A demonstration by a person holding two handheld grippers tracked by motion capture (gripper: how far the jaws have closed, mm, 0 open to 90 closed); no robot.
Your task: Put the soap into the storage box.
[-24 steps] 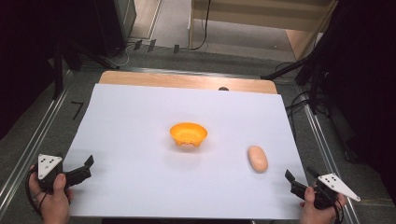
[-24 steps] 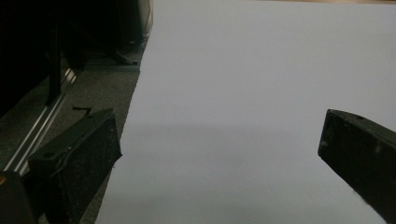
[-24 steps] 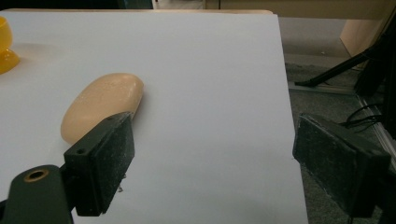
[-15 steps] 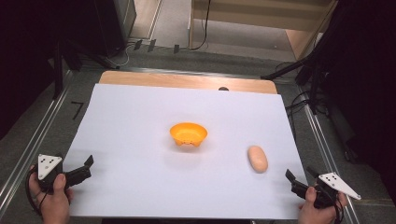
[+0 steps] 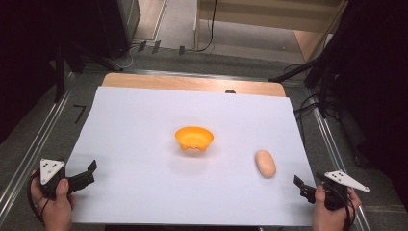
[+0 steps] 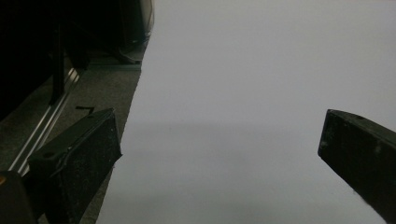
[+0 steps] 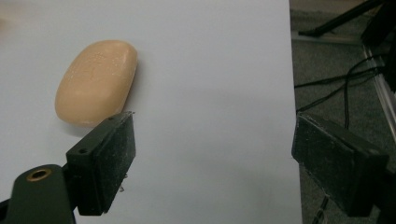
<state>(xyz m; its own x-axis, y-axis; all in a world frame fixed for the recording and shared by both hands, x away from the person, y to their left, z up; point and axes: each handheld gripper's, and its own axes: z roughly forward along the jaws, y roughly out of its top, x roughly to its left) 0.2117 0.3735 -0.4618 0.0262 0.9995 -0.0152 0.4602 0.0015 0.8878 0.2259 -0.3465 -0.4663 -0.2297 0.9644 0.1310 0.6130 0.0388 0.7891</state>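
Orange is the first thing I notice: a small orange bowl (image 5: 194, 137) stands near the middle of the white sheet (image 5: 144, 120), and a tan, bread-like lump (image 5: 265, 163) lies to its right, well apart from it. From the right gripper view the lump (image 7: 96, 81) looks like a small bun or a bar of soap; I cannot say surely which, the surface is too soft in the picture.

I hold the right gripper (image 5: 303, 185) at the near right corner of the sheet, near the lump but not touching it. Its jaws stand apart with nothing between them, only white sheet and the edge of the table; the lump sits beyond the tip of one jaw, off to the side. The left gripper (image 5: 86, 175) rests at the near left edge of the sheet, jaws wide and empty, far from both things.

I judge that the work is at its very beginning: the approach to the lump, with the bowl as the likely place to put it. For the next move I must bring the right gripper forward and turn it toward the lump, so that the lump comes between the jaws across its narrow side. Then I lower and close gently, because it may be soft.
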